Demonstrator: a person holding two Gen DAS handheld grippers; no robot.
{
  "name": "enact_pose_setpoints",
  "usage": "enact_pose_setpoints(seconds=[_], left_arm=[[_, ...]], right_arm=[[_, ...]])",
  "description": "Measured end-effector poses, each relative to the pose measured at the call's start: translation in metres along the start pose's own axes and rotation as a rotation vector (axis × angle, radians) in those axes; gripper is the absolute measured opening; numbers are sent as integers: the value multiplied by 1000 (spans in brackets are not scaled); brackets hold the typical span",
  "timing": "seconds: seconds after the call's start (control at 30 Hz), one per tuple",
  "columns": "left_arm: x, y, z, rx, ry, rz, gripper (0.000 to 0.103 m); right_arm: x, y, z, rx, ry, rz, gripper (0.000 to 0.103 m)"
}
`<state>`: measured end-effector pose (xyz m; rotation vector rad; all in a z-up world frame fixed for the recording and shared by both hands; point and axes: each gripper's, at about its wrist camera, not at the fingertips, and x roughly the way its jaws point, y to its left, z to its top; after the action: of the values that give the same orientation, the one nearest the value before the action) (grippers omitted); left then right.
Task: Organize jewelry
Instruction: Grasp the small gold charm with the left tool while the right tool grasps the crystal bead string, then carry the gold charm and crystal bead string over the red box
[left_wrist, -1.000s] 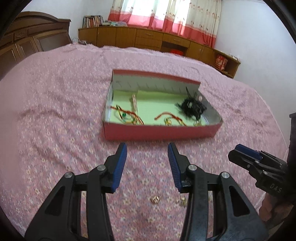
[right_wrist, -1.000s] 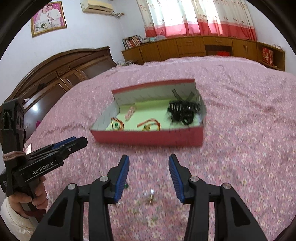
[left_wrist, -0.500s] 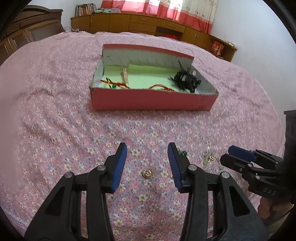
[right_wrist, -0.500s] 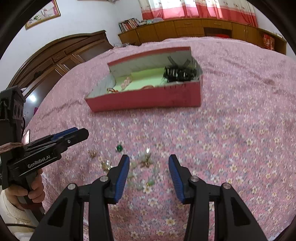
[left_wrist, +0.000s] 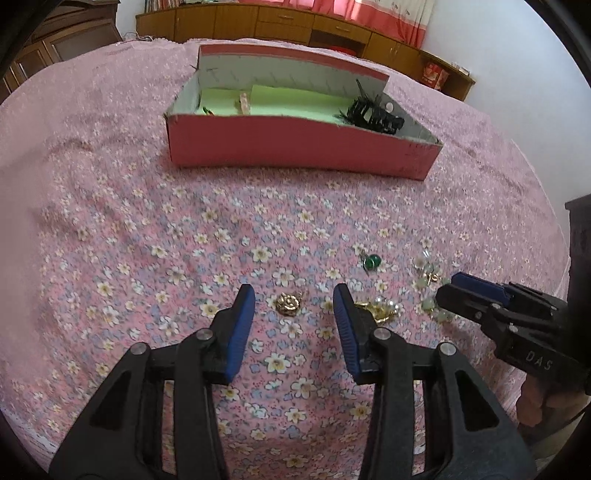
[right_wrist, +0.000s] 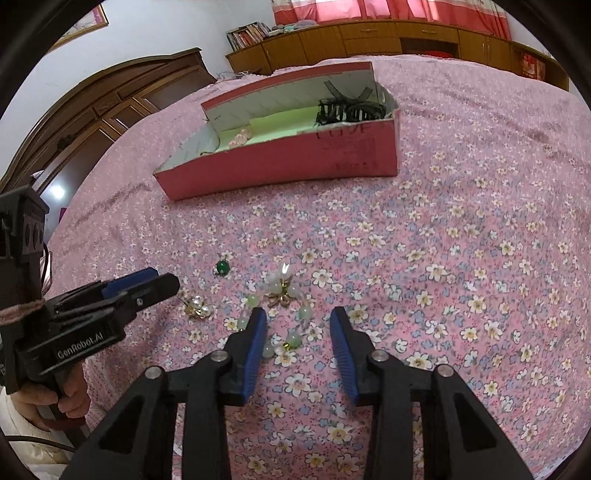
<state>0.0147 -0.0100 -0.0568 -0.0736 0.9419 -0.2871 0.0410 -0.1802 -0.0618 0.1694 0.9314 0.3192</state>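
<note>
Bare bedspread (left_wrist: 110, 229) — red box (left_wrist: 295, 144) edge beyond

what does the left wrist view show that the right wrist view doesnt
Only the left wrist view shows the gold ring lying between the left gripper's open jaws. Only the right wrist view shows the bead bracelet whole, ahead of the right gripper, plus a framed picture and the headboard. Both show the red box, the black hair clip, the green bead and the floral bedspread.
</note>
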Motion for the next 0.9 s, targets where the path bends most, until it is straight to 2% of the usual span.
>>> enact_pose_setpoints(seconds=[0.27, 0.33, 0.43, 0.63, 0.9], left_arm=[[8, -4, -4, 16, 14, 12, 12], [9, -4, -4, 12, 15, 13, 7], [9, -3, -5, 7, 15, 9, 7], [5, -2, -4, 5, 6, 10, 7], [-13, -3, 4, 5, -48, 11, 7]], right_arm=[[10, 2, -2, -11, 15, 0, 30], [13, 3, -2, -14, 15, -2, 23], [16, 3, -1, -11, 16, -9, 12], [11, 3, -1, -15, -2, 1, 9], [-11, 11, 1, -49, -83, 13, 9]])
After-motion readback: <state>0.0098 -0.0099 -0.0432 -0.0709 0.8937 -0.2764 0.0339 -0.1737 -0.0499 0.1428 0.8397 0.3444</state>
